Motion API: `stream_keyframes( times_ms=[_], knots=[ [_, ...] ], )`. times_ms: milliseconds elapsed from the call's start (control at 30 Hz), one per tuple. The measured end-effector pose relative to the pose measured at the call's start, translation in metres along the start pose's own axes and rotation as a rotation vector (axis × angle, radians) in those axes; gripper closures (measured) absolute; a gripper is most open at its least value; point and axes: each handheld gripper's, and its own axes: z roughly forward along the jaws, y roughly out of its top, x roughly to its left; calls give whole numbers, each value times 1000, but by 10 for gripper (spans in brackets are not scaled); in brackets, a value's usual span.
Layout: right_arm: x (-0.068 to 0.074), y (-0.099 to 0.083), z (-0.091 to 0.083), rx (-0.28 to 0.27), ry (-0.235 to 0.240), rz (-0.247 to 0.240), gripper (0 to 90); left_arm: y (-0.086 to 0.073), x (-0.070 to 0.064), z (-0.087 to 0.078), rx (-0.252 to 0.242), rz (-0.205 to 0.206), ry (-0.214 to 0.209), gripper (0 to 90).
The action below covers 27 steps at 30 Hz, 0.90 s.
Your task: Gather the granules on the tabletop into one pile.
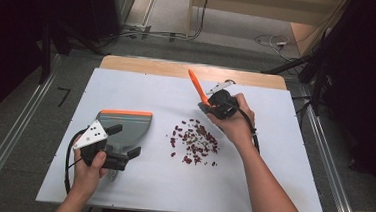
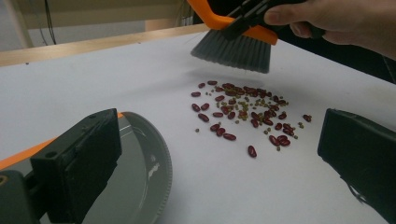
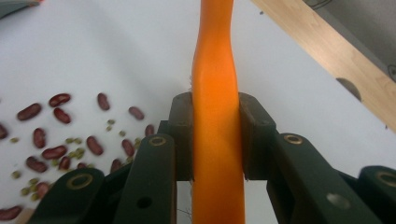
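Now: right tongs (image 1: 211, 106) clamped on brush (image 2: 236, 44) handle, bristles hovering just behind the beans (image 1: 194, 140); left tongs (image 1: 118, 141) apart around dustpan (image 1: 124, 126) handle, dustpan left of beans; sweep low toward its lip, short strokes.

This looks like a lab or test room set up for recording, not a home. The bench (image 1: 120, 191) is a plain white sheet laid over a wooden top, whose bare edge shows along its far side. Metal rails (image 1: 8, 143) run along the grey carpeted floor on both sides of the bench. Beyond the bench's far edge, loose cables (image 1: 275, 42) and a plug strip lie on the floor. Dark stands and black drapes (image 1: 10, 33) flank the bench left and right, and a pale wooden frame (image 1: 263, 6) stands behind it.
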Motion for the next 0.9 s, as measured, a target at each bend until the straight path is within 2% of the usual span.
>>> stream_keyframes(
  times_ms=[67, 133, 200, 233, 267, 300, 367, 467, 567, 700, 767, 900],
  knots=[
    [-3, 5, 7, 1, -9, -34, 690, 0, 1, -1, -5, -3, 1, 0],
    [-6, 10, 14, 3, 2, -59, 690, 0, 3, -1, -8, -6, 1, 0],
    [-5, 12, 21, 25, 1, -76, 690, 0, 4, -1, -7, -7, 1, 0],
    [-5, 13, 25, 22, 3, -116, 690, -1, 4, -1, -6, -8, 1, 0],
    [-3, 13, 28, 19, -1, -151, 690, -1, 4, -2, -6, -8, 2, 0],
    [0, 13, 31, 31, 9, -166, 690, -1, 4, -2, -8, -9, 1, 0],
    [7, 14, 34, 40, 35, -174, 691, 0, 4, -2, -7, -6, 2, 0],
    [19, 16, 33, 65, 20, -216, 692, 0, 4, -2, -5, -7, 2, 0],
    [27, 14, 30, 73, 27, -224, 693, -1, 3, -1, -4, -4, -3, 0],
    [32, 9, 26, 60, 63, -240, 693, 0, 2, -1, -7, -2, -1, 0],
    [34, 6, 23, 56, 79, -229, 693, 0, 2, -1, -9, -3, -2, 0],
    [39, 1, 17, 49, 104, -250, 693, 0, 3, 0, -9, -4, -5, 0]
  ],
)
